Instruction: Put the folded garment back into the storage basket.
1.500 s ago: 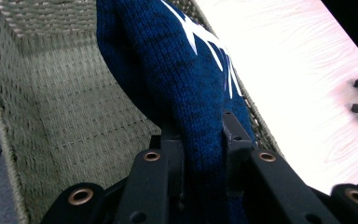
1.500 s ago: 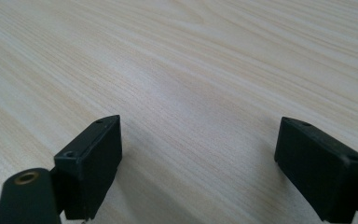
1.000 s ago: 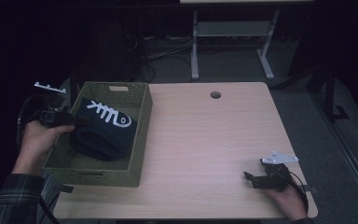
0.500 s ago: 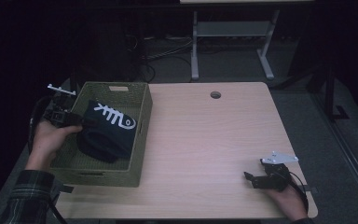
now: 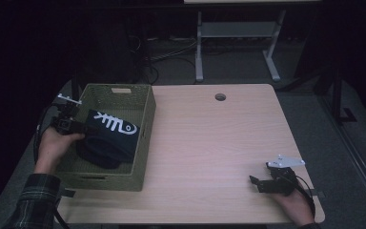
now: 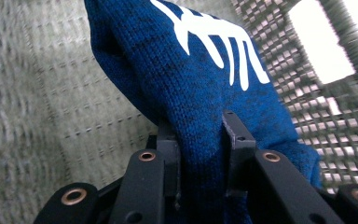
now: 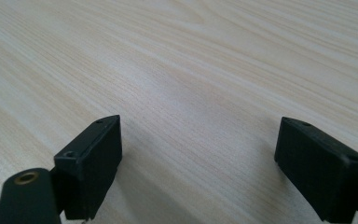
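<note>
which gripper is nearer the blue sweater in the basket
Left. The left gripper has its jaws around the blue sweater inside the basket; the right gripper rests far across the table.

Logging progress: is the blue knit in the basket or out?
In: the blue knit lies inside the basket, pinched by the left gripper.

In your left gripper view the blue knit garment (image 6: 200,93) runs off the top edge and hides the jaw tips, so you cannot tell how firmly they pinch. From the high view the basket (image 5: 143,143) wall hides its lower folds, and your sleeve (image 5: 33,200) is cut off below
</note>
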`<state>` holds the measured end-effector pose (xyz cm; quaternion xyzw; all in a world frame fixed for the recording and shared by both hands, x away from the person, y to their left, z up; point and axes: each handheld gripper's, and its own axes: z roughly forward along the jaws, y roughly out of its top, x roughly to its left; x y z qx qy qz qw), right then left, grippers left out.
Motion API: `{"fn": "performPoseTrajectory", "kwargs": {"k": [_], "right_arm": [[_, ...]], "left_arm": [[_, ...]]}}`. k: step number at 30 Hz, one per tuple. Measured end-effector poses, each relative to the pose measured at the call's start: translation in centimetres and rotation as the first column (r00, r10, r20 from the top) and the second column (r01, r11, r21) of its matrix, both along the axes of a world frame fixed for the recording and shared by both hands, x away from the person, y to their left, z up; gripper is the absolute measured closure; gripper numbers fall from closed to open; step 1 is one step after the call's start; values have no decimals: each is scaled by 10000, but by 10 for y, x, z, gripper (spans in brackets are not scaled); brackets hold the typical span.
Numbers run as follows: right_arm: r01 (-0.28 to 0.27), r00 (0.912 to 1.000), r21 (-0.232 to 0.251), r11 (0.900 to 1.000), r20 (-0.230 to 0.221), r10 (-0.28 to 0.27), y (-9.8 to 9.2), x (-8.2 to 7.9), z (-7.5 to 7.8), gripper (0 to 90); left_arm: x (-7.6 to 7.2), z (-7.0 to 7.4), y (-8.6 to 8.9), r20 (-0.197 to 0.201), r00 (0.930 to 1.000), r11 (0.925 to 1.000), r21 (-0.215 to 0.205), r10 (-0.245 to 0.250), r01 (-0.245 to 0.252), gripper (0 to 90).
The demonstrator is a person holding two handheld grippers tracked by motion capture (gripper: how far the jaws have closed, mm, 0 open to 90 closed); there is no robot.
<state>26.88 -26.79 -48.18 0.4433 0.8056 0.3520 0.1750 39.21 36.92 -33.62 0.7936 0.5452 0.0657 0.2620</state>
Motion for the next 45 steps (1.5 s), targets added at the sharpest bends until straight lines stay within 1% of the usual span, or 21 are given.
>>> {"fn": "performPoseTrajectory", "kwargs": {"k": [4,9,11,13,15,18,19,22,24,25,26,27,30,32,34,36,39,42,43,44,45], "right_arm": [[2,10000,1,10000,-3,-2,0,0,0,145],[1,10000,2,10000,0,-1,0,0,0,145],[1,10000,-6,10000,13,-1,0,0,0,145],[-2,10000,-8,10000,19,2,0,0,0,145],[-10,10000,-11,10000,25,10,0,0,0,145],[-6,10000,-9,10000,21,6,0,0,0,145],[-11,10000,-11,10000,26,11,0,0,0,145],[-21,10000,-14,10000,37,21,0,0,0,145],[-19,10000,-12,10000,35,19,0,0,0,145],[-20,10000,-13,10000,33,20,0,0,0,145],[-18,10000,-12,10000,34,18,0,0,0,145],[-16,10000,-14,10000,29,16,0,0,0,145],[5,10000,1,10000,-3,-5,0,0,0,145],[1,10000,1,10000,-1,-1,0,0,0,145],[2,10000,1,10000,-1,-2,0,0,0,145],[2,10000,1,10000,-1,-2,0,0,0,145],[-11,10000,-12,10000,25,11,0,0,0,145],[-12,10000,-12,10000,27,12,0,0,0,145],[-12,10000,-12,10000,27,12,0,0,0,145],[-10,10000,-11,10000,27,10,0,0,0,145],[-12,10000,-13,10000,28,12,0,0,0,145]], "left_arm": [[2,-6,3,-77,9999,9997,218,148,-146,718],[4,-14,4,-166,9994,9974,659,319,-307,707],[5,-17,5,-204,9993,9967,757,324,-308,704],[6,-22,5,-209,9987,9956,826,460,-442,699],[7,-25,6,-278,9984,9943,962,489,-460,695],[7,-29,9,-313,9978,9940,946,578,-546,684],[7,-30,10,-316,9978,9934,1010,579,-544,678],[7,-33,12,-320,9970,9923,1039,706,-669,643],[7,-32,13,-252,9966,9909,1115,780,-747,609],[7,-32,14,-178,9970,9903,1186,748,-721,585],[6,-31,14,-177,9963,9899,1158,847,-821,555],[6,-30,15,-157,9964,9897,1182,834,-809,538],[5,-25,16,38,9951,9873,1246,992,-989,474],[5,-21,18,188,9947,9862,1296,1013,-1029,437],[3,-18,19,315,9942,9874,1170,1033,-1063,429],[2,-14,21,414,9939,9878,1134,1025,-1066,413],[-1,-8,22,715,9922,9901,889,1024,-1086,370],[-5,-3,19,1090,9885,9920,592,1050,-1119,306],[-5,-3,19,1090,9885,9920,592,1050,-1119,268],[-6,-3,17,1156,9885,9931,525,979,-1045,268],[-7,-2,16,1147,9892,9941,483,915,-975,244]]}}
